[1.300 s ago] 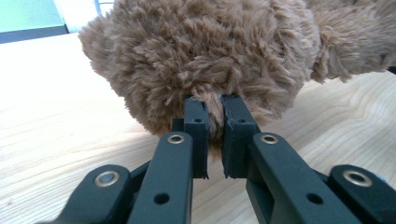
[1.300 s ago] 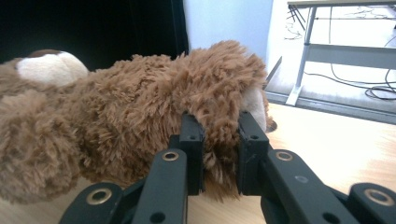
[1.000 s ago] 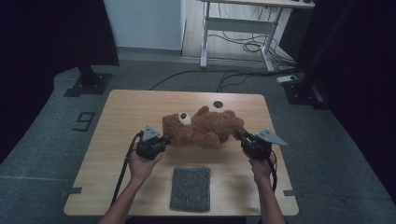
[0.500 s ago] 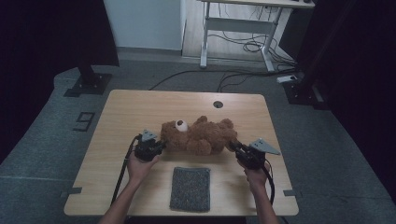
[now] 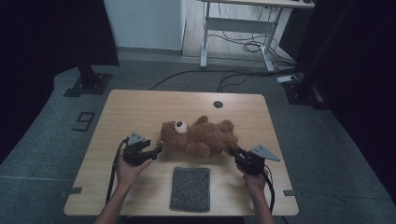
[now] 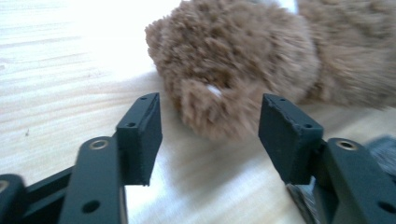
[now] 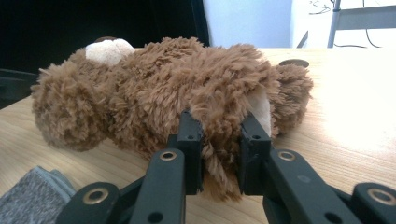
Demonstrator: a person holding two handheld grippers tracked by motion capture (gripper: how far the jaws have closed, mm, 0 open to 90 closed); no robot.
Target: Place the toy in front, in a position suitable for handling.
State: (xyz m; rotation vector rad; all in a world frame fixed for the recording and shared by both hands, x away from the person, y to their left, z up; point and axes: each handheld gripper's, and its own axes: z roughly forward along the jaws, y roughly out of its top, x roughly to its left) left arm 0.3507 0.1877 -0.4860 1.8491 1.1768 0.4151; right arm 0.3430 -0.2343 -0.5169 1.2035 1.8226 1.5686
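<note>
Nearest edge of the table (image 5: 116, 196): grey cloth pad (image 5: 190, 188) lying flat, between the two forearms, untouched.

Just beyond it, both grippers at the teddy bear (image 5: 198, 136), which lies on its back mid-table, head toward the person's left, white muzzle up.

Left hand-held gripper (image 5: 156, 150): jaws have just been opening, now released. In the left gripper view the bear's head fur (image 6: 224, 79) sits ahead of and between the pads (image 6: 142, 135), clear gaps either side, no contact.

Right hand-held gripper (image 7: 219, 154): clenched on a tuft of the bear's leg, fur squeezed between the pads. In the high view it meets the bear's foot end (image 5: 232, 150).

Read: bear looks set down, this is the letting-go step, half done. Next move should be the right jaws releasing the leg, then both backing straight off without snagging the pile. The pad could be the next target; can't tell.

Far edge: round cable hole (image 5: 217, 103) in the table, clear of everything.
</note>
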